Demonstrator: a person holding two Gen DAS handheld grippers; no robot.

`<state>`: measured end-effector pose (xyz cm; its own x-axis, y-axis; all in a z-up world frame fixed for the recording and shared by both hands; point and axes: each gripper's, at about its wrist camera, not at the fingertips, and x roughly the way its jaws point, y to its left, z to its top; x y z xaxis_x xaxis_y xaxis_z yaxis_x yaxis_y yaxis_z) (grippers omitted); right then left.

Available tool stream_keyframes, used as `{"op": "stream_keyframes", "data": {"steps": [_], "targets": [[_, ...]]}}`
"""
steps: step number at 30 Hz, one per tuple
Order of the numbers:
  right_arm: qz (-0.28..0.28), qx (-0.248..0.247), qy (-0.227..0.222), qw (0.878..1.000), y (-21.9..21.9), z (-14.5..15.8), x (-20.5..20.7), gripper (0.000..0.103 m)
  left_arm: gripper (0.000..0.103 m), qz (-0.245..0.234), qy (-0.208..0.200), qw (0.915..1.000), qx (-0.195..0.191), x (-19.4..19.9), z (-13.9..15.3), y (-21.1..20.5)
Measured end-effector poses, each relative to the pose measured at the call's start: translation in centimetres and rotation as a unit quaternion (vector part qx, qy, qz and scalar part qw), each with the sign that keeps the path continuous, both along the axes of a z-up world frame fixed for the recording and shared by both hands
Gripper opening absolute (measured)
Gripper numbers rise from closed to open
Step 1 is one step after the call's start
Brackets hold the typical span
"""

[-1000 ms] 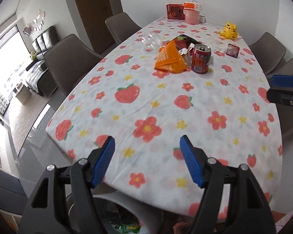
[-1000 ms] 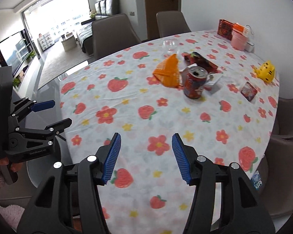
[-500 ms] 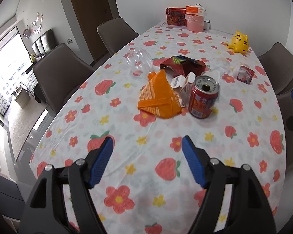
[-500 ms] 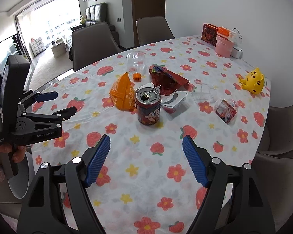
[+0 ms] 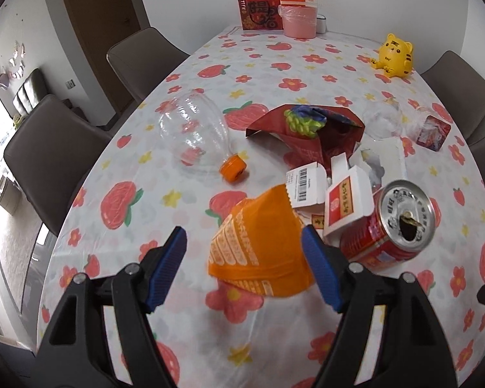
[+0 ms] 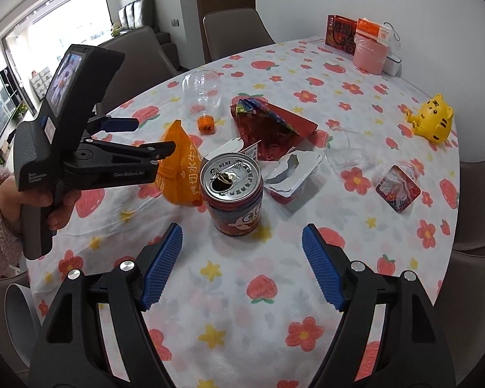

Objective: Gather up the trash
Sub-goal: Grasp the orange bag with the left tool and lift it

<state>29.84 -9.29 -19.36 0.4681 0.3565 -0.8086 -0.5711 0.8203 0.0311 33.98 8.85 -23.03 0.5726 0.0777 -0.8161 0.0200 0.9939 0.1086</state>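
Left gripper (image 5: 244, 266) fingers spread, orange wrapper (image 5: 258, 245) lying between them, ungripped. Right gripper (image 6: 242, 266) fingers just widened, empty; red can (image 6: 232, 190) upright on counter (image 6: 242, 307) just ahead, lined up for pickup.

A glossy plastic tablecloth (image 5: 184, 213) printed with strawberries and flowers covers the table, wrinkled at the lower centre of the left wrist view. The red can (image 6: 232, 194) is metal, its silvery top shiny, its printed side smooth. Beside it, the orange wrapper (image 5: 262, 252) looks like thin, slick plastic film. The clear bottle (image 5: 194, 132) at upper left is transparent plastic with an opaque orange cap. The small white cartons (image 5: 346, 200) are matt card. The red bag (image 5: 310, 129) is creased, shiny foil-like material. The chairs (image 5: 55, 152) look like matt, smooth upholstery. The gripper pads (image 6: 163, 265) are ribbed blue plastic on matt black frames.
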Motion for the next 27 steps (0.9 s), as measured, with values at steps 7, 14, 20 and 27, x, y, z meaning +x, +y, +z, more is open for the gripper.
{"op": "stream_keyframes", "data": {"steps": [7,14,20,27], "targets": [[-0.011,-0.009,0.003,1.000,0.8,-0.7,1.0,0.074,0.073,-0.018,0.028,0.9993,-0.016,2.0,-2.4,-0.4],[-0.011,-0.009,0.007,1.000,1.4,-1.3,1.7,0.074,0.042,-0.022,0.047,0.9986,-0.014,1.7,-3.9,-0.4],[-0.013,-0.008,0.009,1.000,1.5,-1.4,1.8,0.074,0.016,-0.030,0.049,0.9980,-0.026,1.2,-4.2,-0.4],[-0.010,-0.007,0.010,1.000,1.8,-1.6,2.0,0.074,0.010,-0.039,0.032,0.9981,-0.036,0.0,-2.9,-0.4]]}}
